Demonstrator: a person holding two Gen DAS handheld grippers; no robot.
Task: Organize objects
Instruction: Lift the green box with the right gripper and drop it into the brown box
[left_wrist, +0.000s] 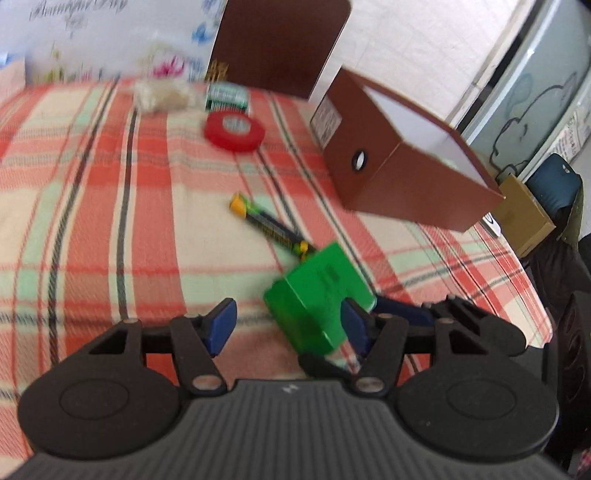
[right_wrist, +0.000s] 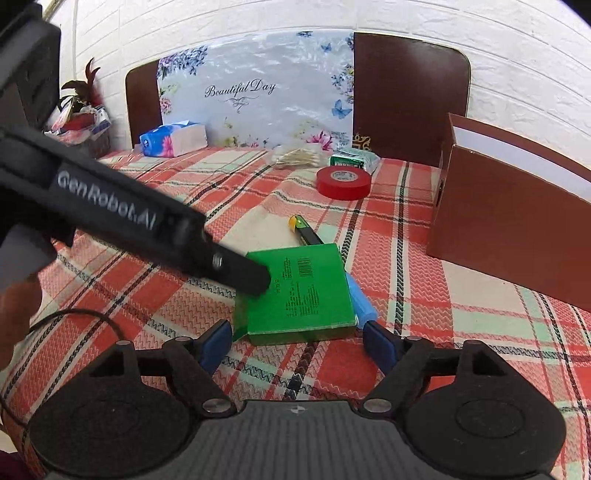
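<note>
The right gripper's (right_wrist: 296, 328) jaws are apart. Their blue pads (right_wrist: 216, 341) sit low in the frame, one on each side of the green box (right_wrist: 299, 291), and do not touch it.

The left gripper (left_wrist: 286, 315) comes in from the upper left of the right wrist view, and its black finger lies across the box's left corner. In the left wrist view the box is partly between these jaws. It sits against the right-hand pad (left_wrist: 352, 323) and away from the left-hand one. The view is blurry, so I cannot tell if the jaws squeeze it.

The box is flat and smooth, with sharp corners, small dark print and a bar code. It looks almost square, so I cannot pick a long side. Its big face turns up and it is tilted. It is in the low middle of both views.

Just behind it lies a thin dark stick with a yellow end (left_wrist: 238, 205). It runs from the upper left to the lower right.

Farther back are a round red tape roll (left_wrist: 234, 132), a small green pack (left_wrist: 226, 96) and a clear bag of swabs (left_wrist: 162, 94).

At the right stands a brown box (left_wrist: 399, 173) with an open top, a white inside and a round hole.

The tabletop wears a woven cloth (right_wrist: 406, 295) with red, cream and mint checks.

Behind it are a flowery board (right_wrist: 258, 92), brown chair backs (right_wrist: 410, 92) and a white brick wall (right_wrist: 517, 74).
</note>
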